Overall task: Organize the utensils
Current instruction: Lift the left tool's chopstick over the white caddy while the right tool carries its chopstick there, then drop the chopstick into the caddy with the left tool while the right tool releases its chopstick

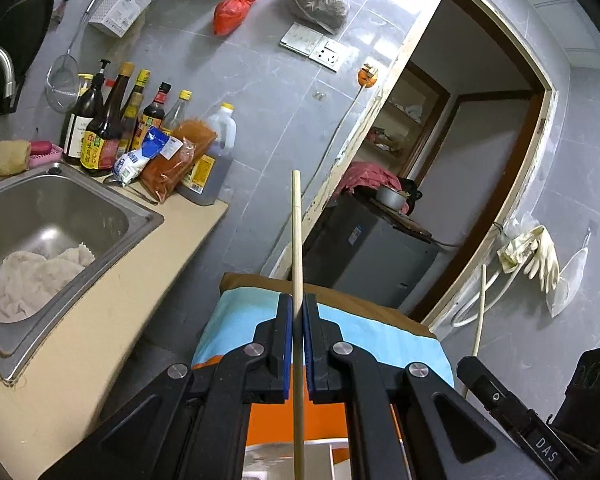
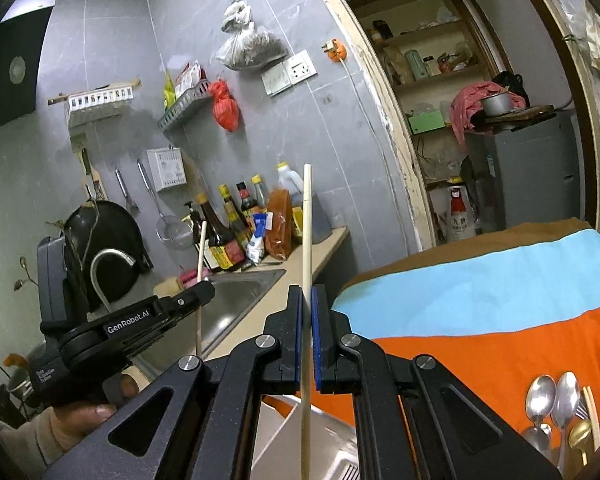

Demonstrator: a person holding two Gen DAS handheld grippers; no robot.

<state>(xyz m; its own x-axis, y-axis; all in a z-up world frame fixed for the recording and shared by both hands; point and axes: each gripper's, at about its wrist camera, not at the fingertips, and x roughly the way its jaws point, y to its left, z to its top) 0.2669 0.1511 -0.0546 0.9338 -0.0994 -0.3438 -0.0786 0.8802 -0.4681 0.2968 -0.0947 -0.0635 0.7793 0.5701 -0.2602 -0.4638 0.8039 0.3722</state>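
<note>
Left gripper [image 1: 298, 312]: the blue-padded fingers [image 1: 286, 344] are clamped on a wooden chopstick [image 1: 296, 240], which stands nearly upright and projects well beyond the fingertips and back below them. A steel sink [image 1: 60, 208] is seen left of the fingers; a striped cloth [image 1: 379, 332] lies beyond them.

Right gripper [image 2: 307, 304]: the fingers [image 2: 319, 344] are clamped on a second chopstick [image 2: 307, 240], likewise upright. Spoons [image 2: 555, 404] are seen on the cloth, right of the fingers; a white tray [image 2: 276, 432] lies below them.

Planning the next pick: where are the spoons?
Right wrist view, bottom right corner: the spoons lie on the orange cloth, right of the right gripper.
</note>
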